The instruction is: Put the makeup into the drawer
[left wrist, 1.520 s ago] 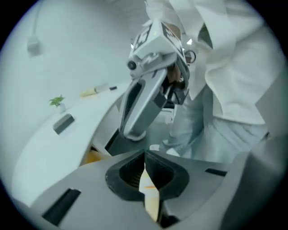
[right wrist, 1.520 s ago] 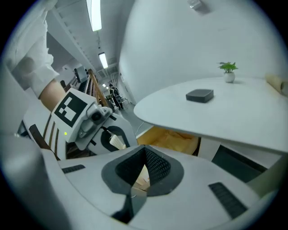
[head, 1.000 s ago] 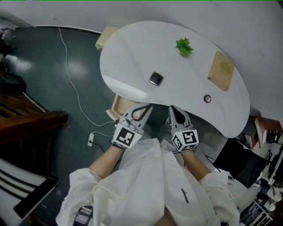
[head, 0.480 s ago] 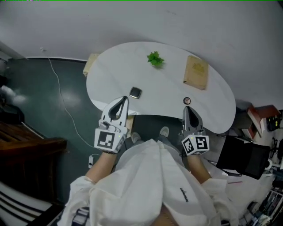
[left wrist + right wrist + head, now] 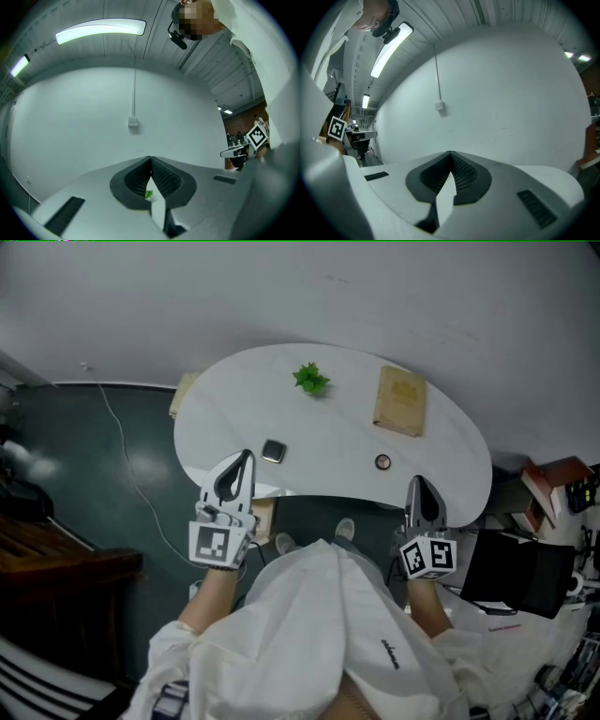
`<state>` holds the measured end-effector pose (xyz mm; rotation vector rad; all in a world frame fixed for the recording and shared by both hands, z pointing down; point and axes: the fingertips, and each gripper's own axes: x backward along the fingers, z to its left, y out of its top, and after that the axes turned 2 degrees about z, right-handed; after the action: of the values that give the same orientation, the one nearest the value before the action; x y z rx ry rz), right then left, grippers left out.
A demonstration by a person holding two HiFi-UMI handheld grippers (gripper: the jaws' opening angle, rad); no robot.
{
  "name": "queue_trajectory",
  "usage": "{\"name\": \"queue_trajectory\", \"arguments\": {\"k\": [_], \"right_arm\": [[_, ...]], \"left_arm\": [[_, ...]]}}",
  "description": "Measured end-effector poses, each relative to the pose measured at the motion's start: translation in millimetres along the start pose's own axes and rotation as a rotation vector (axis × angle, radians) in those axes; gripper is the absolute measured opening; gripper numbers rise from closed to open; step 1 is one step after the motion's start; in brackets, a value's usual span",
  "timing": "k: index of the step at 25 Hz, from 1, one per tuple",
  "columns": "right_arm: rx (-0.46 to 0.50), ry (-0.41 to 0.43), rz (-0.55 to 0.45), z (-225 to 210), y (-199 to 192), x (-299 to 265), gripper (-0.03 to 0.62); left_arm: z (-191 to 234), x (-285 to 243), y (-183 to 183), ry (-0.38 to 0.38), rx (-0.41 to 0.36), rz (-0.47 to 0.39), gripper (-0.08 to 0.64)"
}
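Observation:
On the white curved table [image 5: 328,432] lie a square dark compact [image 5: 273,451] near the front left and a small round makeup piece [image 5: 382,462] near the front right. My left gripper [image 5: 247,457] is shut with nothing in it, level at the table's front edge just left of the compact. My right gripper [image 5: 416,482] is also shut with nothing in it, at the front edge to the right of the round piece. The left gripper [image 5: 150,158] and the right gripper [image 5: 450,153] each face the white wall with jaw tips touching. A wooden drawer [image 5: 263,518] shows under the table's front left.
A small green plant [image 5: 311,379] and a tan flat box [image 5: 400,400] sit at the table's back. A white cable [image 5: 131,465] runs over the dark floor at left. Dark boxes and clutter [image 5: 516,577] stand at right. My feet [image 5: 345,528] are under the table.
Both grippers rose from beside the drawer below the table's edge to table height and spread apart, the right one swinging far right. Both stayed shut.

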<state>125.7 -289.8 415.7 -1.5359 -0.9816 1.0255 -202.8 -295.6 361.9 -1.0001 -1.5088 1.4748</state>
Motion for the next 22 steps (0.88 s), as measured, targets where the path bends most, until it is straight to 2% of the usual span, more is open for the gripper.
{"name": "queue_trajectory", "arguments": {"k": [9, 22], "right_arm": [[0.008, -0.005, 0.014, -3.3, -3.8, -3.2, 0.017], [0.009, 0.003, 0.031, 1.7, -7.6, -14.0, 0.017]], "left_arm": [[-11.7, -6.5, -1.6, -0.014, -0.006, 0.009, 0.026], [-7.2, -11.2, -7.7, -0.009, 0.002, 0.03, 0.025]]}}
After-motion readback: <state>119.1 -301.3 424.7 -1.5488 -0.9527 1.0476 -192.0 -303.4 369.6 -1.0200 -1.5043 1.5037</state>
